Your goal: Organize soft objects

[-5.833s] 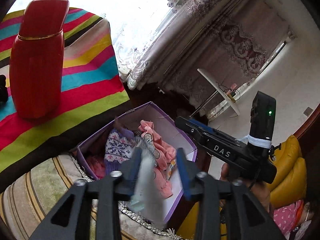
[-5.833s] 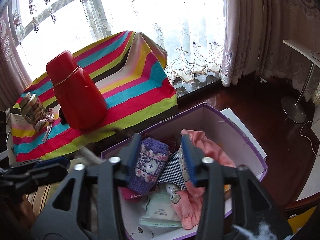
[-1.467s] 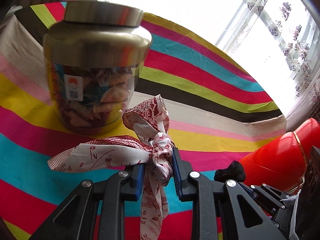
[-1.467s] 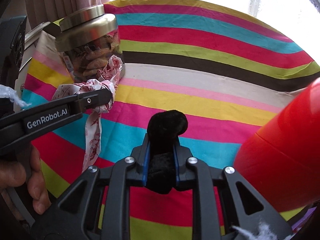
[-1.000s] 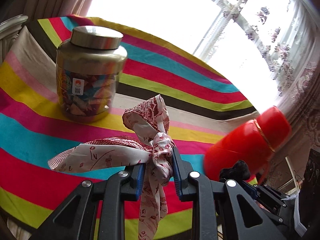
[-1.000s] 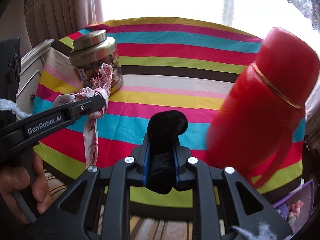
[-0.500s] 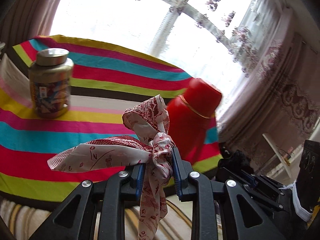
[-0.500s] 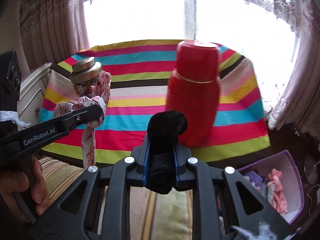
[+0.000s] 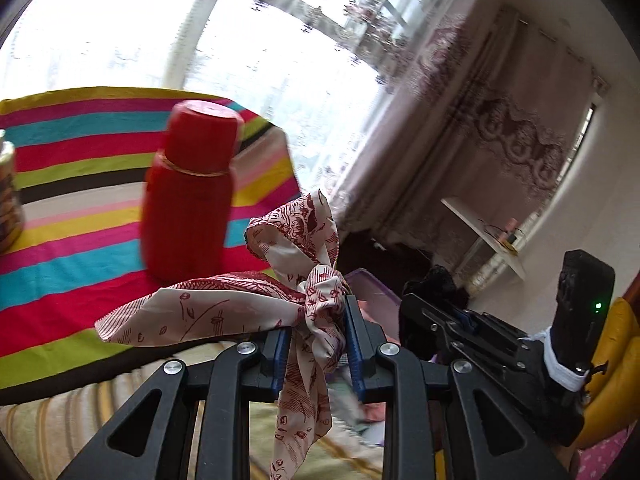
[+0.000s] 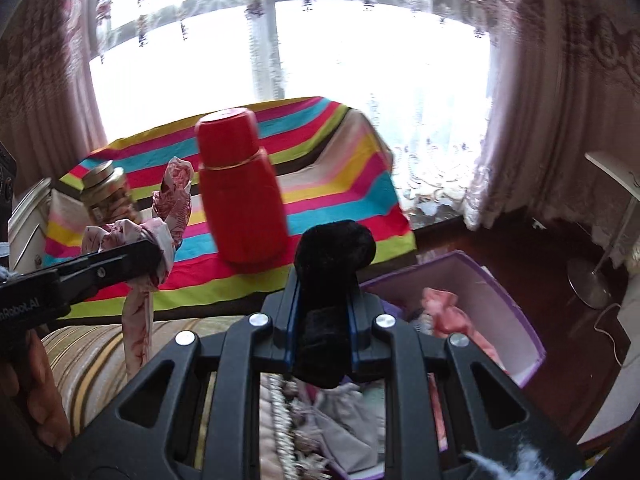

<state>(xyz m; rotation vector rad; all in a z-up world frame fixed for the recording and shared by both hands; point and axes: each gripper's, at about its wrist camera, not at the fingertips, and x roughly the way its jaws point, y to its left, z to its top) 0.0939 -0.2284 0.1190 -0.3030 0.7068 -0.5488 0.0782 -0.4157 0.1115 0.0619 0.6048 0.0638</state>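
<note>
**Both grippers loaded, box below**

Left gripper (image 9: 316, 344) is clamped on a scarf (image 9: 224, 308), red-and-white print, knotted; the knot sits between the blue pads, one loop sticks up, one tail spreads left, another hangs down under the jaws. Held in the air, touching nothing else.

Right gripper (image 10: 320, 328) is clamped on a black plush piece (image 10: 328, 276); the fuzzy top bulges above the pads, the rest is squeezed between them. What it is exactly, can't tell.

In the right wrist view the left gripper (image 10: 156, 256) shows at the left edge with the scarf (image 10: 152, 232) in it, and part of a hand (image 10: 36, 392) under it. In the left wrist view the right gripper (image 9: 416, 312) sits to the right, plush (image 9: 440, 284) at its tip.

A purple box (image 10: 528, 332) stands on the dark floor below the right gripper, open, with a pink garment (image 10: 444, 308) and other soft items inside. Behind: striped cloth (image 10: 340, 184) on a table, a red flask (image 10: 240, 192) upright on it, a jar (image 10: 108, 192) at its left end. A striped cushion (image 10: 92, 344) lies in front of the table. Frames are motion-blurred.
</note>
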